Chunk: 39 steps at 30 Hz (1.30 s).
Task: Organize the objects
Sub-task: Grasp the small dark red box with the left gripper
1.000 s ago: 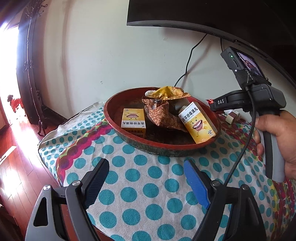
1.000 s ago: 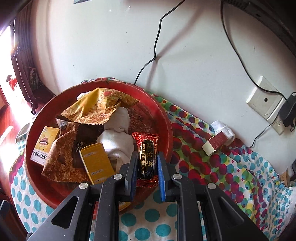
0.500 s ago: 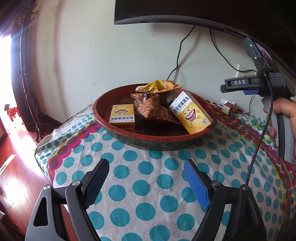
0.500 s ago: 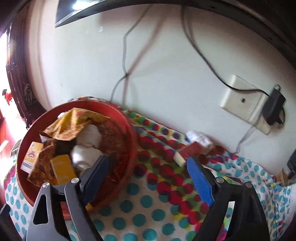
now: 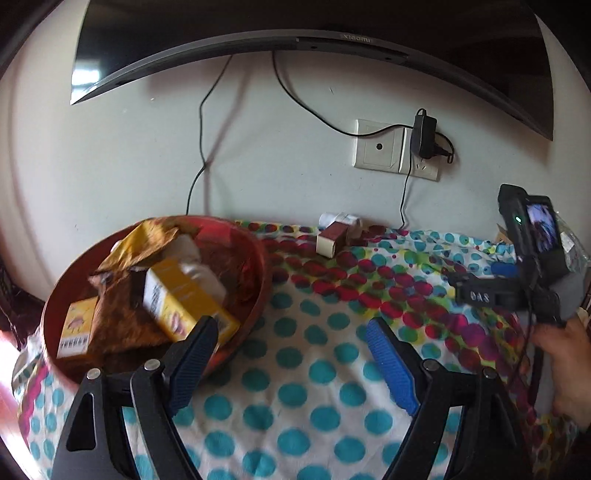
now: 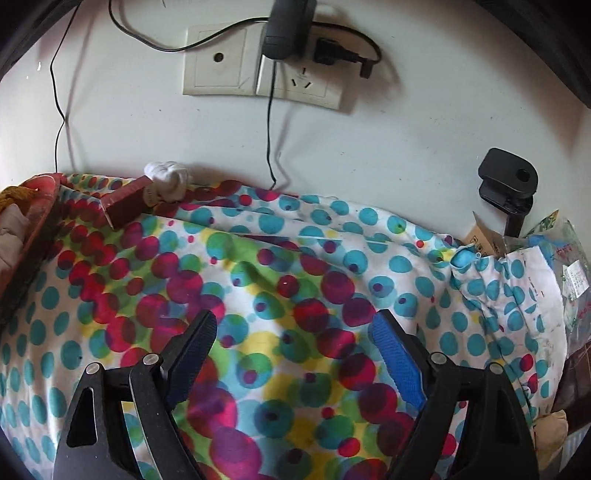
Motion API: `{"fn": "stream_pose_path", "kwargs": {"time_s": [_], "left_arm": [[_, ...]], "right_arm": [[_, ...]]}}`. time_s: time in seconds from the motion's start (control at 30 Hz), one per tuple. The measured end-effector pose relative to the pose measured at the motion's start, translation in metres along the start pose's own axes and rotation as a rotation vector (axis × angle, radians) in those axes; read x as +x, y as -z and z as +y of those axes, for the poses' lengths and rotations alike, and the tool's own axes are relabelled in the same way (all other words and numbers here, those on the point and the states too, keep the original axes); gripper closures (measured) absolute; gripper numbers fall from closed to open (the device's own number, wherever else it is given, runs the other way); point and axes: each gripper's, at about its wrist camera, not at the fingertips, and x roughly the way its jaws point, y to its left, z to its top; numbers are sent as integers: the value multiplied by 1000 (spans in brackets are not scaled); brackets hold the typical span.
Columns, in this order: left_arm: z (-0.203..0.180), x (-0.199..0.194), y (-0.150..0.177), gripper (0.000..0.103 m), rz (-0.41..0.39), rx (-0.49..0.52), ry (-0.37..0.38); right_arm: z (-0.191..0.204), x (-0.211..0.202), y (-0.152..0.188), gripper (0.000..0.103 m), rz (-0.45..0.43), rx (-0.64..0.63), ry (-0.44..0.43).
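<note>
A round red tray (image 5: 258, 291) sits at the left on the dotted cloth; its rim also shows at the left edge of the right wrist view (image 6: 37, 229). It holds a tall yellow box (image 5: 184, 299), a small yellow box (image 5: 75, 325), brown and yellow wrappers (image 5: 122, 314) and a white bundle. A small dark red box (image 5: 332, 238) lies by the wall beside a white wad (image 6: 168, 179); the box also shows in the right wrist view (image 6: 123, 206). My left gripper (image 5: 291, 363) is open and empty, just right of the tray. My right gripper (image 6: 293, 358) is open and empty over bare cloth.
A wall socket plate (image 6: 221, 62) with a black adapter (image 6: 286, 27) and hanging cables is behind the table. A TV (image 5: 295, 33) hangs above. A black clamp (image 6: 508, 184), a cardboard piece and plastic bags (image 6: 565, 266) crowd the right edge.
The right gripper let go of the red snack packet in the tray, opened, and swung right over the cloth. The left gripper turned right, so the tray slid to the left of its view.
</note>
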Motion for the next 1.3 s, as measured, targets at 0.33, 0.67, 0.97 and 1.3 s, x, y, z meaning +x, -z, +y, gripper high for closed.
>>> {"fn": "stream_pose_path", "kwargs": {"time_s": [0.33,0.67,0.97,1.3], "left_arm": [[-47,134,-69,18,86,61,-19],[-55,226,-84,19,248,30,-16],[-49,238,-80,74,258,-1,-16],[-46,217,-74,74,229,-10,-50]], "right_arm": [[-18,31,8,18,115,80,-26],[-17,28,13,18,111,85,-31],[-12,29,13,18,112,70,-41],[-1,27,16,18,86,24,-10]]}}
